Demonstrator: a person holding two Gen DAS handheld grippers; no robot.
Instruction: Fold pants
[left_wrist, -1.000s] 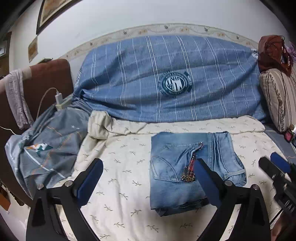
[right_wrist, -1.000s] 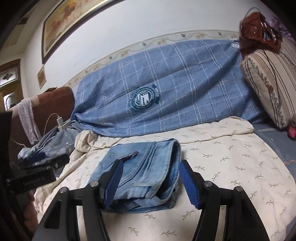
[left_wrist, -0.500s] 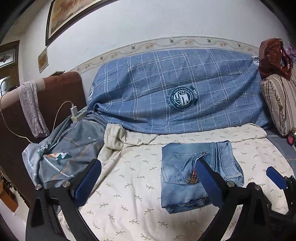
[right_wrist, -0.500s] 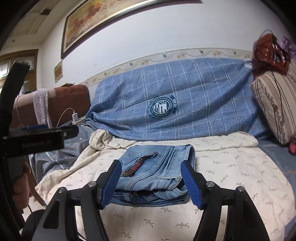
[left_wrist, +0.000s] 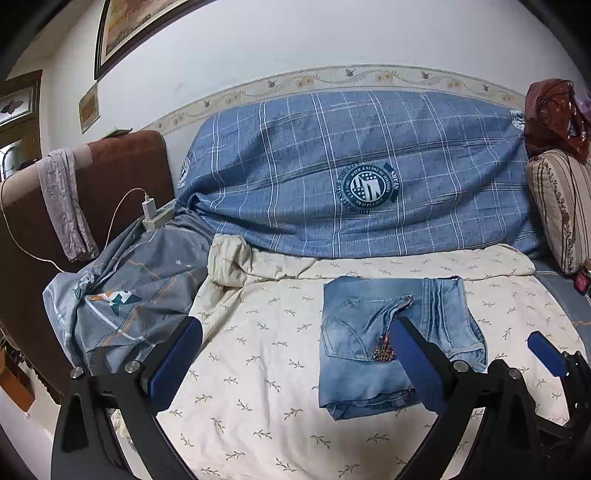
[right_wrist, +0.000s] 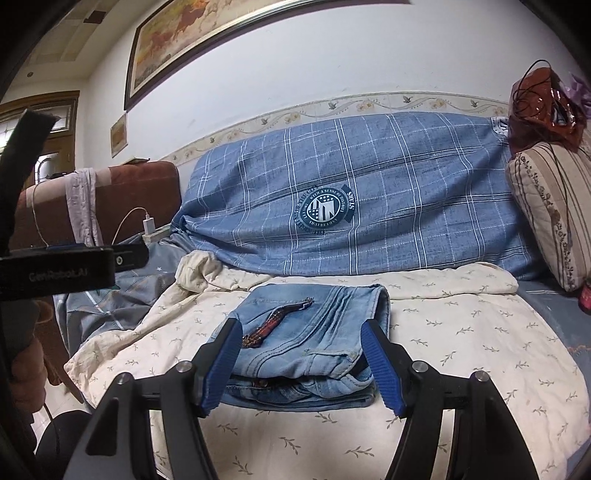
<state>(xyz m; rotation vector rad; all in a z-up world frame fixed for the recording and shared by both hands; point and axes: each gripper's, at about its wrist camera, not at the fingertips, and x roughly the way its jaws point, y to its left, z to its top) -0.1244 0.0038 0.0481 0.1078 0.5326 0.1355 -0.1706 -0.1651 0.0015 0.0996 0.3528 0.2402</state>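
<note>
Right wrist: folded pants (right_wrist: 306, 347) on sheet (right_wrist: 461, 332).

A blue checked blanket (left_wrist: 354, 177) (crest printed on it) drapes behind the leaf-patterned cream sheet (left_wrist: 258, 369).

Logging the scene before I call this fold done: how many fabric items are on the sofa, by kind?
Folded jeans: 1
Cream leaf-print sheet: 1
Blue checked cover: 1
Grey patterned bedding: 1
Striped cushion: 1
Lilac cloth on the armrest: 1
Total: 6

Folded light-blue jeans (left_wrist: 388, 343) on sheet
</note>
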